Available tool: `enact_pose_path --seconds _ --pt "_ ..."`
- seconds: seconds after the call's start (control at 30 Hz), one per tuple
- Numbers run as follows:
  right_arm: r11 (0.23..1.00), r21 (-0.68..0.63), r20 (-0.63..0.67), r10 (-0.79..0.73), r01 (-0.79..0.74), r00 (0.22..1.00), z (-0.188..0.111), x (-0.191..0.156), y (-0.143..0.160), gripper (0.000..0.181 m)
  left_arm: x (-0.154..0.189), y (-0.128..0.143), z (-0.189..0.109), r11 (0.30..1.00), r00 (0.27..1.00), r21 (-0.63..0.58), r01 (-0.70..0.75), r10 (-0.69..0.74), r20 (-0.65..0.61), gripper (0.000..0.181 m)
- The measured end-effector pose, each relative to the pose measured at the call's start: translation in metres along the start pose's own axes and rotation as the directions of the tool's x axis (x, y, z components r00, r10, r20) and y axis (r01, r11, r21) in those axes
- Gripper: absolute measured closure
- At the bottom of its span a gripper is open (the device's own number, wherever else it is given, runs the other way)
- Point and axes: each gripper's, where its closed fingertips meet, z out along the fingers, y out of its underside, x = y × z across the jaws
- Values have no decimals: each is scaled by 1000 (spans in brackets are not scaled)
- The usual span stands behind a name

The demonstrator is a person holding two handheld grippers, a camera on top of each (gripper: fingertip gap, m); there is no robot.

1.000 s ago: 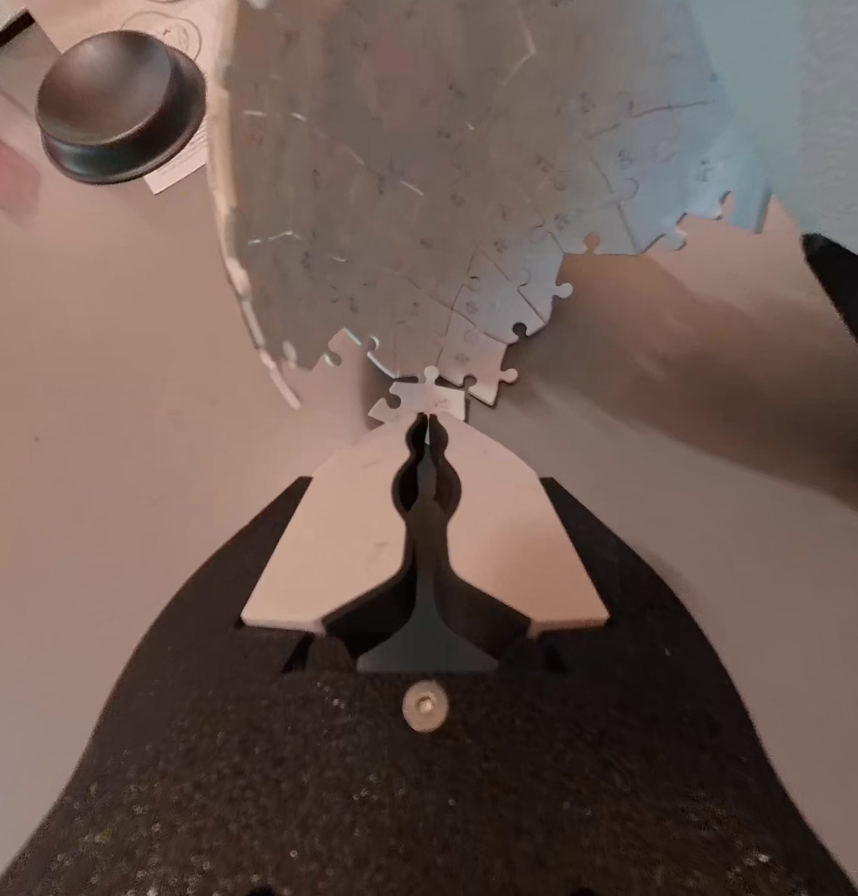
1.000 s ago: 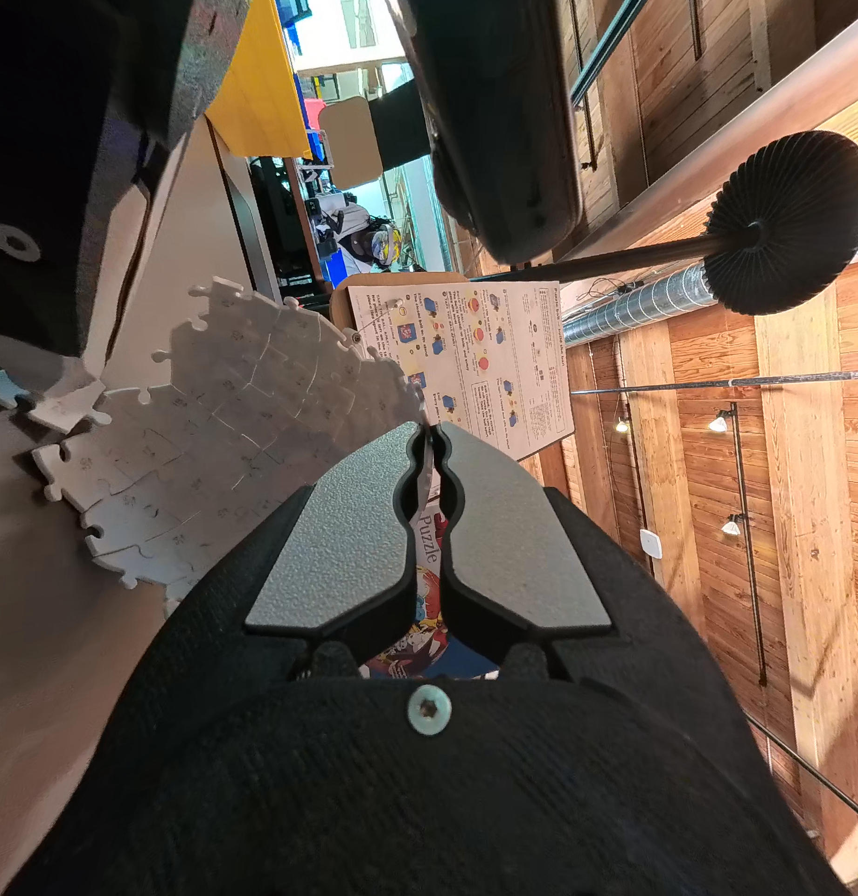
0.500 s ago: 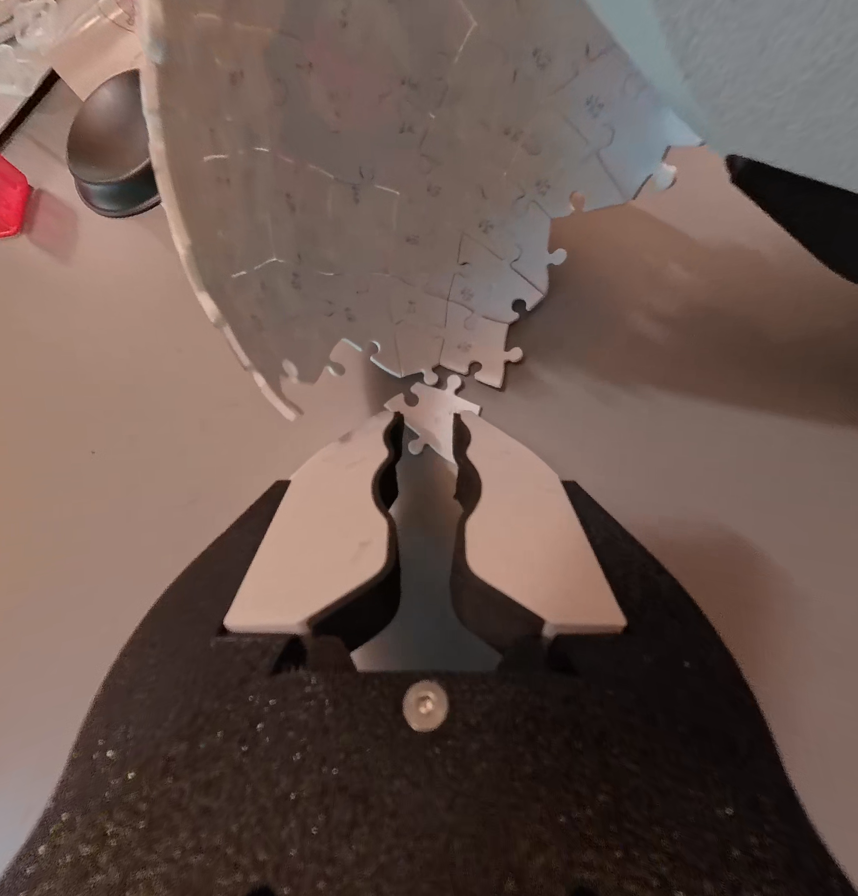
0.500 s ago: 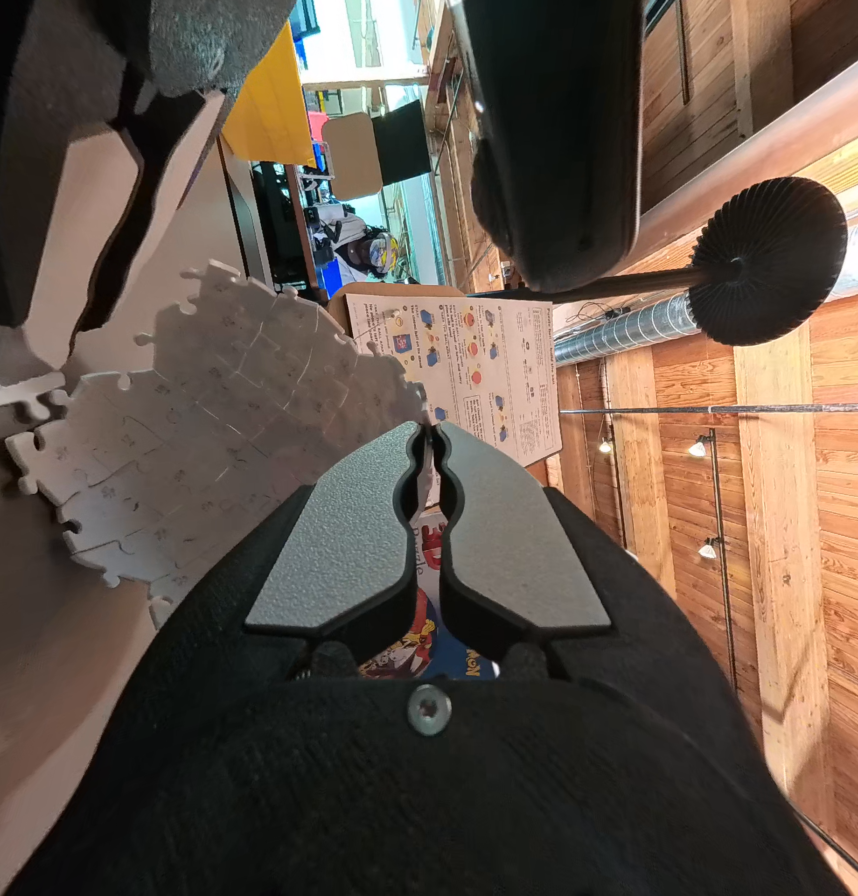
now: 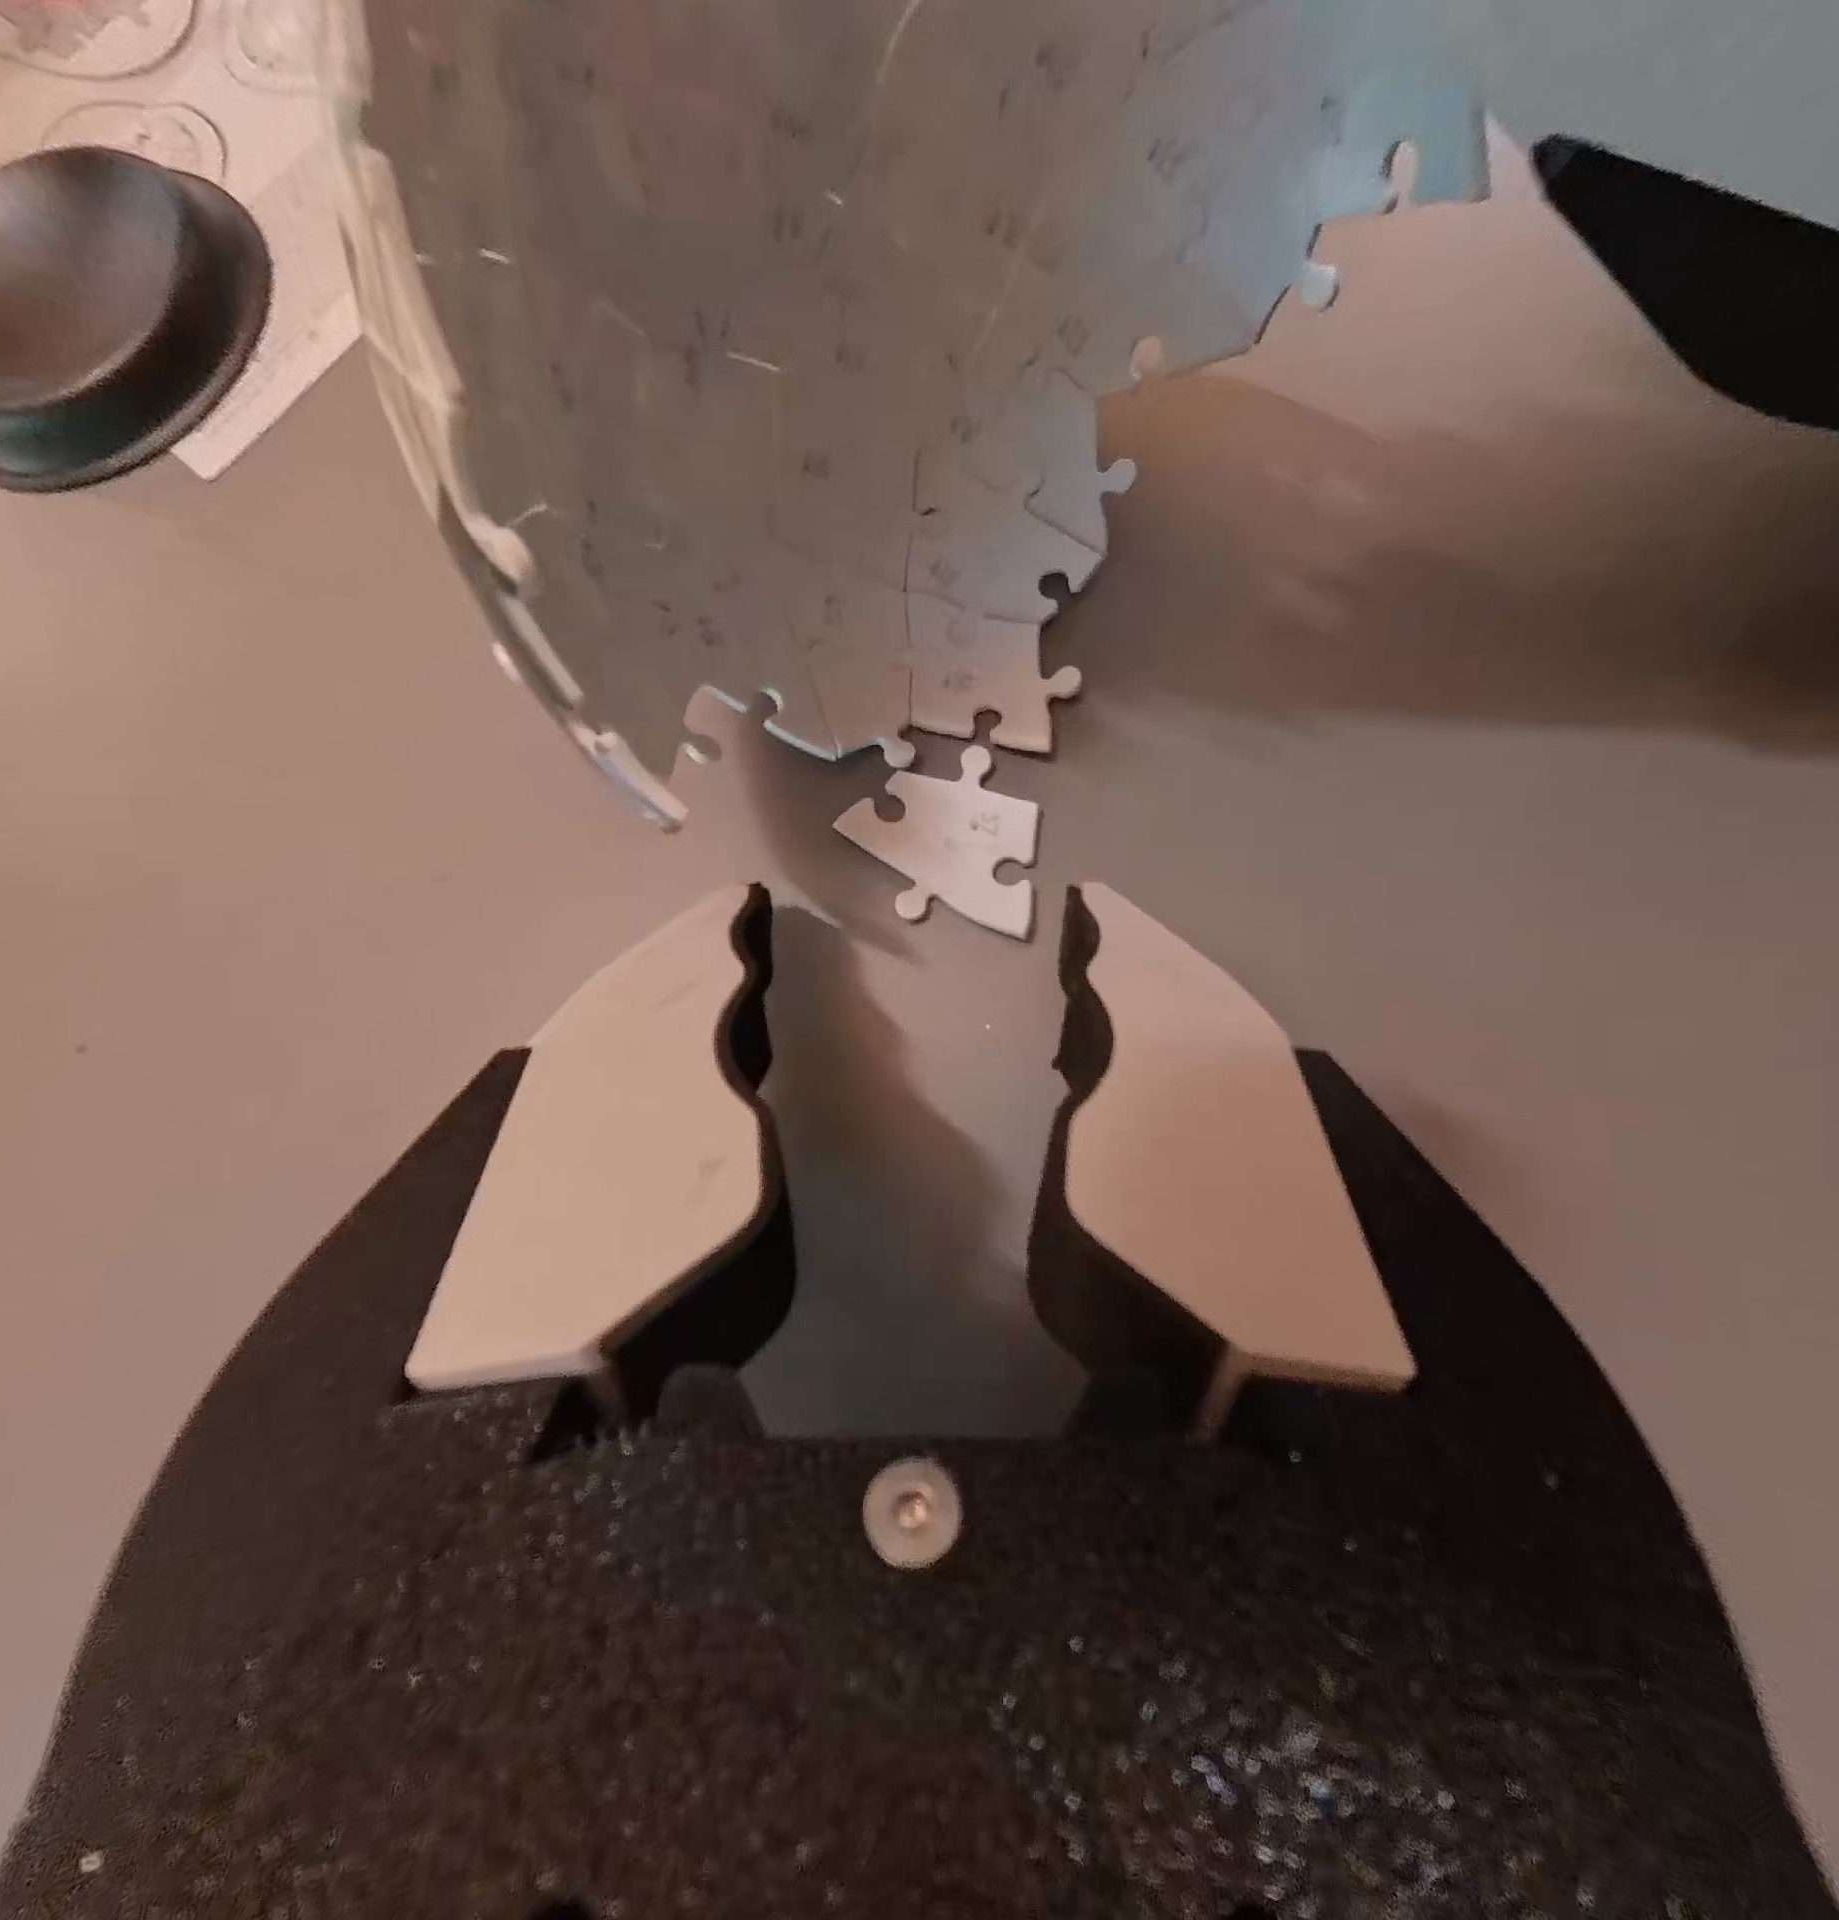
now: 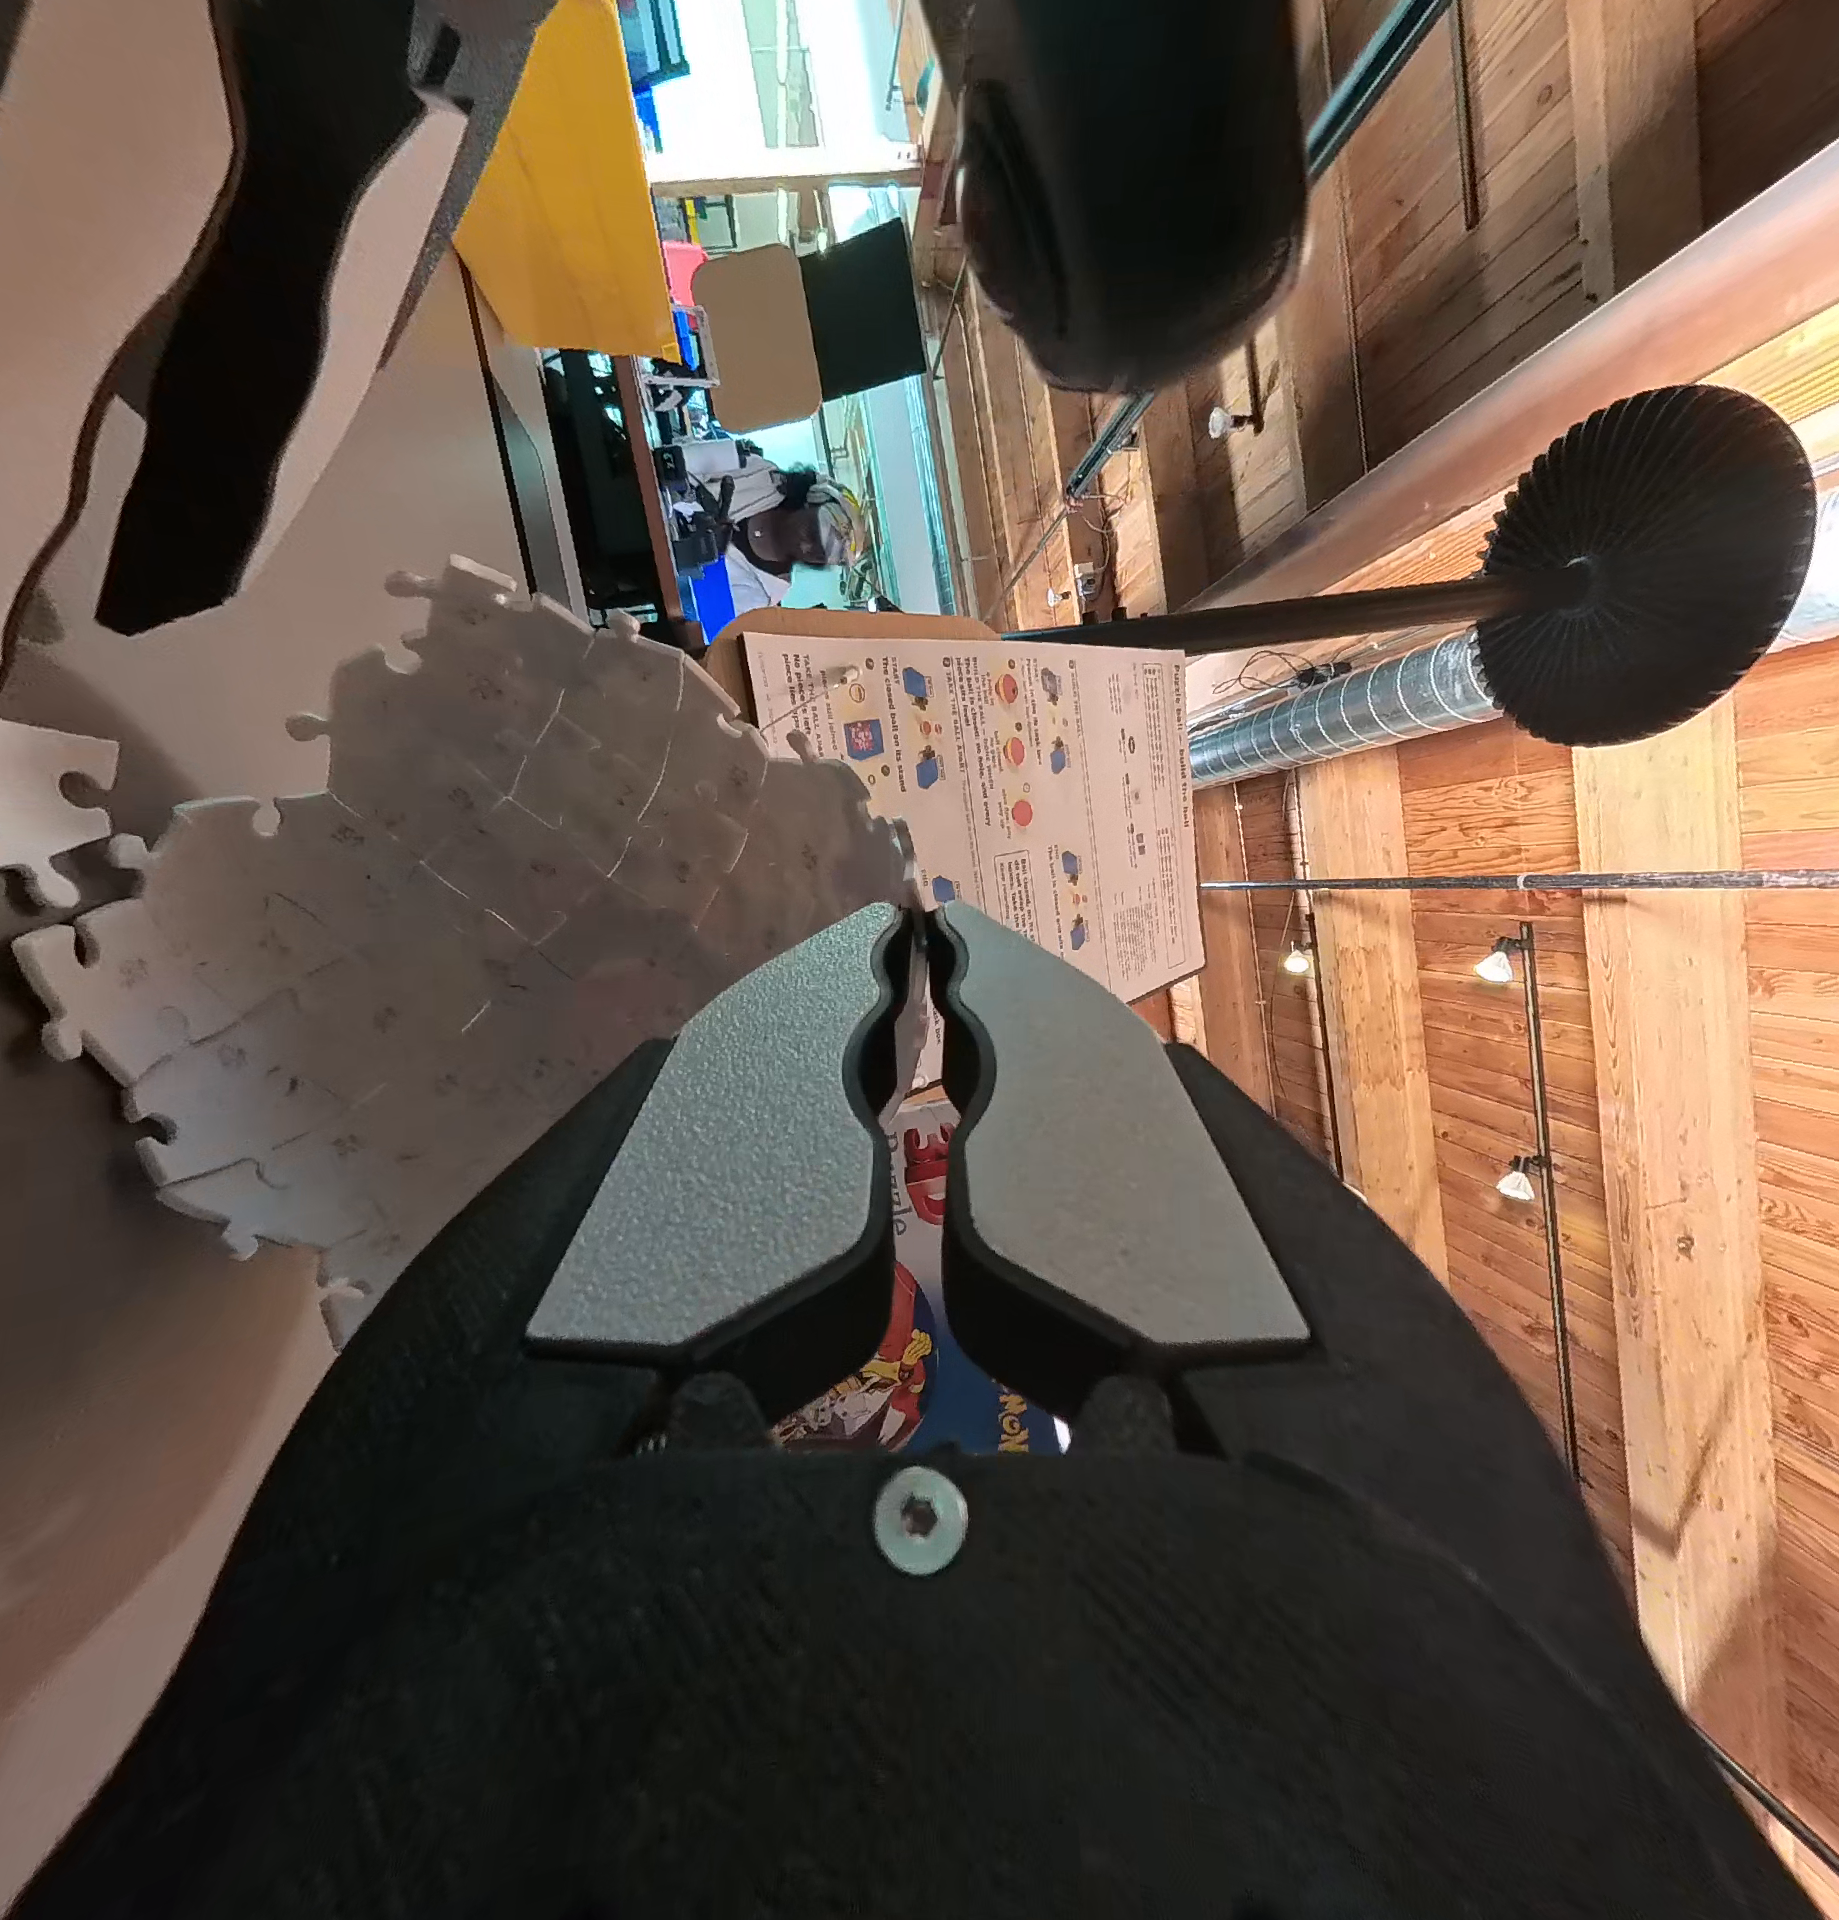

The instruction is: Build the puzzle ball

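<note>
1. Left gripper (image 5: 915,914) spread wide, empty; loose white puzzle piece (image 5: 951,854) just ahead of its tips, below the curved white puzzle shell (image 5: 749,416) edge.
2. Right gripper (image 6: 925,920) clamps shell rim; left is nearer.

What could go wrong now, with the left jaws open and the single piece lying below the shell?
1. The loose piece lies free on the table, just short of the shell's edge, not interlocked; the open left gripper may push it away when closing.
2. The right gripper holds the curved puzzle shell only at its rim, so pressing a piece in could flex or separate the joints.
</note>
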Motion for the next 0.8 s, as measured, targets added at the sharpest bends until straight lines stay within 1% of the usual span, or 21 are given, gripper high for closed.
enact_pose_path --seconds 0.07,0.13,0.23,0.5,0.8 --pt "1000 -2 2 -1 1 1000 0 0 1 178 2 1 1 1000 999 -24 20 -21 -35 135" --pt "1000 -4 1 -2 2 1000 0 0 1 178 7 2 1 998 998 -42 35 -38 -60 146" --pt "1000 -5 1 4 -4 1000 0 0 1 178 14 1 1 999 997 -32 27 -29 -68 157" --pt "1000 -3 3 13 -13 1000 1 0 0 178 18 1 1 997 995 -21 71 -72 -64 155" --pt "1000 -9 4 13 -13 1000 0 0 2 178 19 -2 3 996 995 -16 87 -88 -42 158"
